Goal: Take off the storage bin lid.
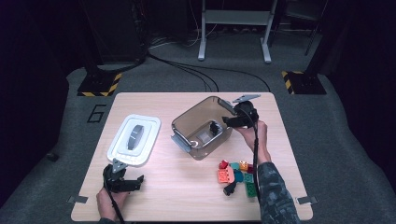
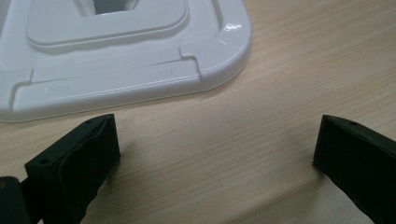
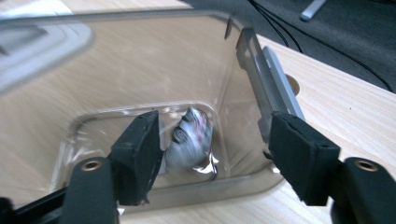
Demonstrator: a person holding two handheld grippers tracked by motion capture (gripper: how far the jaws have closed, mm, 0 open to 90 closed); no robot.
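A light wooden table point(image 1: 187, 186) is seen from above, standing on grey carpet. On its middle a clear plastic storage box point(image 1: 201, 127) is set, open at the top, with a grey latch on its near-left end. To the left of the box its white lid point(image 1: 134, 139) is laid flat on the table, a grey handle recessed in its centre.

The right gripper point(image 1: 215, 127) is held over the right rim of the box, its jaws reaching down inside. In the right gripper view the gripper point(image 3: 212, 154) is shown with its jaws standing apart, nothing pressed by the pads. Between them, on the box floor, a small blurred grey-and-white object point(image 3: 189, 140) is seen; what it is cannot be told. It is touched by neither pad as far as can be judged.

The left gripper point(image 1: 127, 179) is rested low at the near-left of the table, just in front of the lid. In the left gripper view point(image 2: 215, 154) its jaws are spread wide over bare wood, with the lid's edge point(image 2: 140, 70) just beyond them.

Near the right forearm a cluster of coloured toy bricks point(image 1: 238, 176) is gathered on the table, red, orange, yellow, teal and green.
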